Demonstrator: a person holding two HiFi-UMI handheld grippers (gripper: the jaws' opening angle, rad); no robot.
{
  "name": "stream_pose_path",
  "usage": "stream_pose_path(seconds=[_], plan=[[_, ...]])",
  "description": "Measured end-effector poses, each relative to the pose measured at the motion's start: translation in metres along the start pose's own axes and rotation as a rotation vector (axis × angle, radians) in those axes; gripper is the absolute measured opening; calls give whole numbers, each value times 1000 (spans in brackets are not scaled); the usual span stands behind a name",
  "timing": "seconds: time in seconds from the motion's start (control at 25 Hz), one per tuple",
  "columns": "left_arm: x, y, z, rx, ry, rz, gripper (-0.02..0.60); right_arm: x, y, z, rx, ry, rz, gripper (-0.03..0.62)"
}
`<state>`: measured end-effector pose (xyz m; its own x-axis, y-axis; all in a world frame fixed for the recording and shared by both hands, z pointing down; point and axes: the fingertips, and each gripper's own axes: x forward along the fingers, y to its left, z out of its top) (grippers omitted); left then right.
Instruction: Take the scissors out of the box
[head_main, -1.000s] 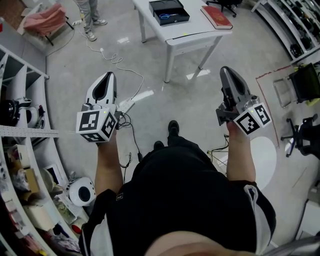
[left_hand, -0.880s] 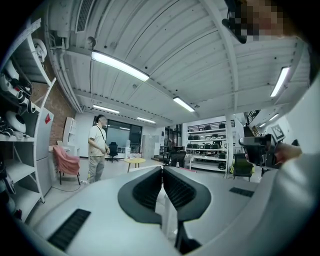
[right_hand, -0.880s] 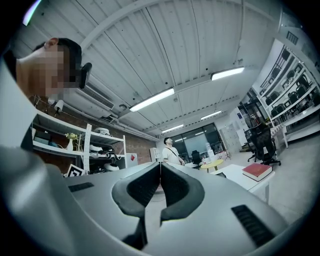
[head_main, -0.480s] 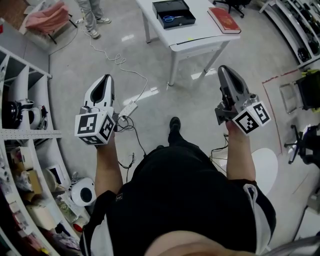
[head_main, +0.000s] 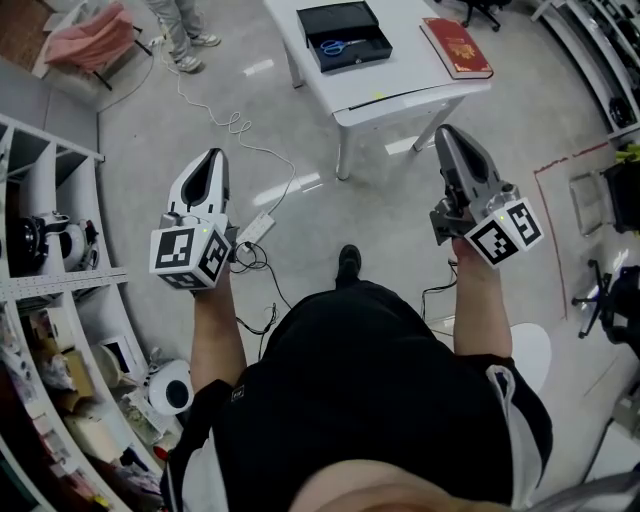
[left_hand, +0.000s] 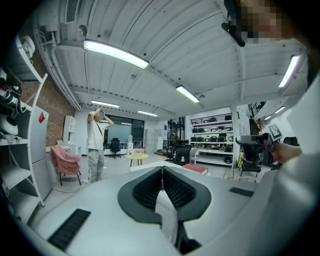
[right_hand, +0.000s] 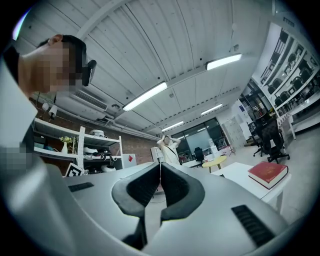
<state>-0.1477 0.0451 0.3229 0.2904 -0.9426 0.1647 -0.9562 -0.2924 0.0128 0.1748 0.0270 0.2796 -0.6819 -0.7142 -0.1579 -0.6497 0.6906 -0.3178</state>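
Blue-handled scissors (head_main: 339, 46) lie inside an open black box (head_main: 344, 34) on a white table (head_main: 400, 75) at the top of the head view. My left gripper (head_main: 211, 160) is held over the floor at the left, well short of the table, its jaws shut and empty. My right gripper (head_main: 446, 137) hangs just below the table's near edge, jaws shut and empty too. In the left gripper view the jaws (left_hand: 162, 171) meet at the tips; the right gripper view shows the same (right_hand: 160, 165).
A red book (head_main: 457, 47) lies on the table right of the box; it also shows in the right gripper view (right_hand: 268, 173). White shelving (head_main: 40, 290) lines the left side. A power strip and cable (head_main: 256, 228) lie on the floor. A person (left_hand: 96, 144) stands in the distance.
Both grippers and the person have advanced toward the table; the table, box and book sit lower and nearer in the head view. Both sets of jaws stay shut.
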Motion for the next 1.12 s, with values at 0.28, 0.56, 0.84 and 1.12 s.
stream_pose_path(seconds=[0.28,0.56,0.84,1.12], plan=[[57,-20,14,28,7,-23,23,18,-50,15,19,-11,17,29],[83,-19,19,45,22,-7,23,36,-78,15,46,-11,36,31],[108,9,25,49,19,-18,23,67,-86,12,50,-18,27,29],[152,66,26,50,8,-87,23,127,-85,0,17,-15,-30,31]])
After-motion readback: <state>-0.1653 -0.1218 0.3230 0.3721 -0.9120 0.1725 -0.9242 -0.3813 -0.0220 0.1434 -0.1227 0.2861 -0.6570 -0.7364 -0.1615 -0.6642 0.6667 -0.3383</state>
